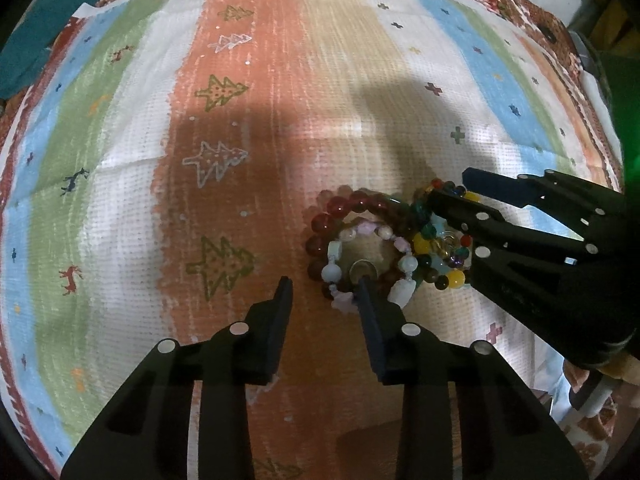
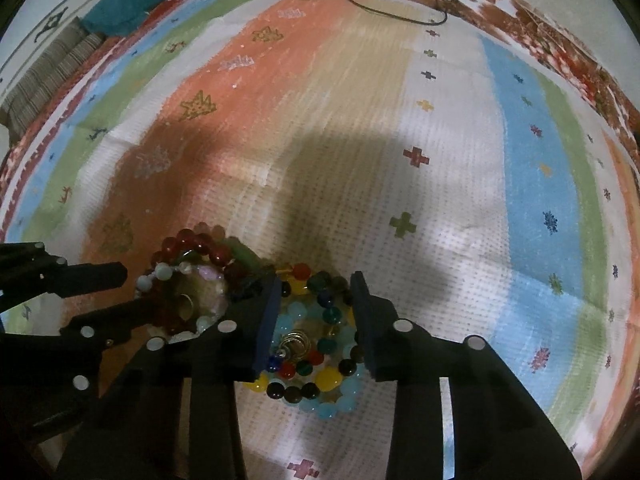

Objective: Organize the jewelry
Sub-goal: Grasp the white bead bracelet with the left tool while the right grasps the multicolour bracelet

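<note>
- Nearest the right wrist camera, the right gripper hangs with its jaws spread, straddling a heap of multicoloured bead bracelets; neither pad clearly presses on a bead, so it reads as released.
- Just beside it, the left gripper is likewise spread wide, one finger tip lying over the rim of a second ring of bracelets and the other out on bare cloth.
- That second ring stacks a dark red bead bracelet with a pale pink-and-white bead bracelet, touching the multicoloured heap.
- A small round metal piece sits in the middle of the ring; it may be a cap or a stand top, but the dim view does not settle it.
- No box or tray shows; all the jewelry rests directly on the striped tablecloth.
- Risk: closing on the heap could snag several strands at once and drag the neighbouring stack, because the piles touch and interlock.
- Round beads could also slip from the flat pads and roll.
- Farther off, a thin black cable lies at the cloth's far edge.
</note>
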Demonstrator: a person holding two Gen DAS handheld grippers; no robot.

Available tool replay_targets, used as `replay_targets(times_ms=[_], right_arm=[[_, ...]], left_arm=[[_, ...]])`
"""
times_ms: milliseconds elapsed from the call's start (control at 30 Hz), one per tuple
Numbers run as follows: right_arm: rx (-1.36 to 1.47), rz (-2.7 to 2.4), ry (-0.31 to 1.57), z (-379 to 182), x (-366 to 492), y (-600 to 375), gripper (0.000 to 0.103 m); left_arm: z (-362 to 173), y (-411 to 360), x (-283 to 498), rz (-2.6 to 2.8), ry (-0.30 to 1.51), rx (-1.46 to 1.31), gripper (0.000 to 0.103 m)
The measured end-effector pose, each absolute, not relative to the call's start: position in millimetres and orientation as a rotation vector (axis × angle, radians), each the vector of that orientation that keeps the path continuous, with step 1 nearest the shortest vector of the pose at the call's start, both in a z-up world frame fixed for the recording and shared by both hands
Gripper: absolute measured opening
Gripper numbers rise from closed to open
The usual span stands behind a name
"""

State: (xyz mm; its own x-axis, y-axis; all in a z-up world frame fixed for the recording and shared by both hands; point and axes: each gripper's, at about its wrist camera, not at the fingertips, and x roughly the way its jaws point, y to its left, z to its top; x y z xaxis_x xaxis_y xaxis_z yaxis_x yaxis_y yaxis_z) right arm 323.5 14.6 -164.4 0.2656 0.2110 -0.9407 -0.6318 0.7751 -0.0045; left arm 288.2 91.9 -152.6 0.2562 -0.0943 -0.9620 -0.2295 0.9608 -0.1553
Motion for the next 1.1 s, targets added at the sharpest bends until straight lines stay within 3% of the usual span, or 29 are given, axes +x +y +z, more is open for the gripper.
replay_targets(times_ms=[167,400,767,867,967,1100], right_arm=[[-0.429,0.598,1.175,-166.9,323.1,15.2,0.015],[-0.423,0.605,1.174,-167.1,321.1,11.5,0.012],[-0.370,0.578,1.152,-146.5,317.8,-4.7,0.010],[-0.344,0.576,1.148,-141.3,317.3,-9.2,0.010],[-0.336,0.567,1.143,-137.5,315.7,-10.9,0.010],[-0.331,0.566,1.145,-137.3,315.3,-11.3,0.010]], left_arm=[[-154.9,94.7,288.1,0.124,1.331,-0.282,0.011],[-158.4,96.5,288.0,0.162,1.344,-0.255,0.000],[-137.2,95.9,284.4,0.134,1.290,-0.277,0.000],[-140.2,100.2,284.6,0.149,1.289,-0.280,0.006],[-140.9,99.8,284.8,0.147,1.284,-0.279,0.024],[-146.4,99.4,286.0,0.143,1.292,-0.261,0.027]])
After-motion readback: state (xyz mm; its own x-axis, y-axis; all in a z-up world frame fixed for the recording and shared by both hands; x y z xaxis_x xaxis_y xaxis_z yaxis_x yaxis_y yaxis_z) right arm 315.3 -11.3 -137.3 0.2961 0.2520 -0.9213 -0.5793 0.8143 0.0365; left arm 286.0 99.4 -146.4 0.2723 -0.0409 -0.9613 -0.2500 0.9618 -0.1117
